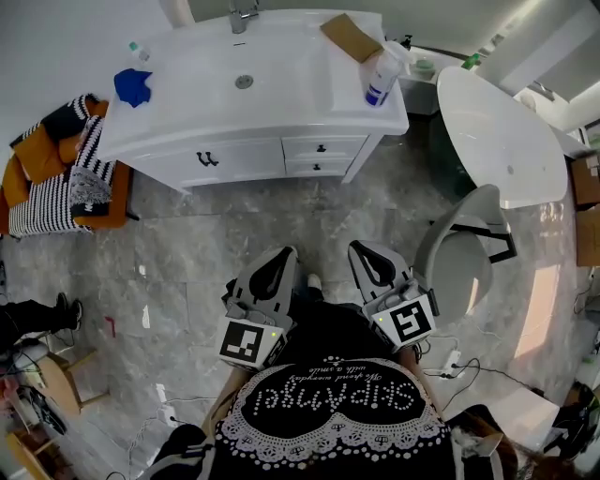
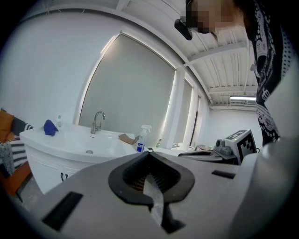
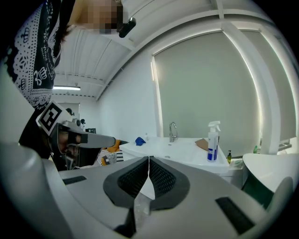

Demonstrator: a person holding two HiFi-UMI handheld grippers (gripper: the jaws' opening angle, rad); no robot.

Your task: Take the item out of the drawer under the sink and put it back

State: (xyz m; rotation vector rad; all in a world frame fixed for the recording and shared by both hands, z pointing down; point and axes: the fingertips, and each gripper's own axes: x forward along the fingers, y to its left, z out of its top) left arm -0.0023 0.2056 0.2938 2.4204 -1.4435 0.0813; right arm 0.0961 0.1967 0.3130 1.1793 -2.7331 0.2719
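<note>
We stand on a grey marble floor (image 1: 187,239), well back from the white sink bench (image 1: 187,136). The left tongs (image 1: 285,253) are pressed together and empty. The closed drawers (image 1: 322,148) under the bench's right front edge, presumably hiding the item, lie straight ahead between both. The right tongs (image 1: 360,249) are likewise pressed together and equally near.

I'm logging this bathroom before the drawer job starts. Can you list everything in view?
vanity with sink: one, white, top centre
drawers: two, white, shut, under the counter
faucet: one, silver, back of the sink
cloth: one, blue, counter's left end
spray bottle: one, white and blue, counter's right end
card piece: one, brown, behind the bottle
bathtub: one, white, right
toilet: one, white, below the bathtub
cushioned seat: one, orange and striped, left
left tool: one, grey, shut, empty
right tool: one, grey, shut, empty
</note>
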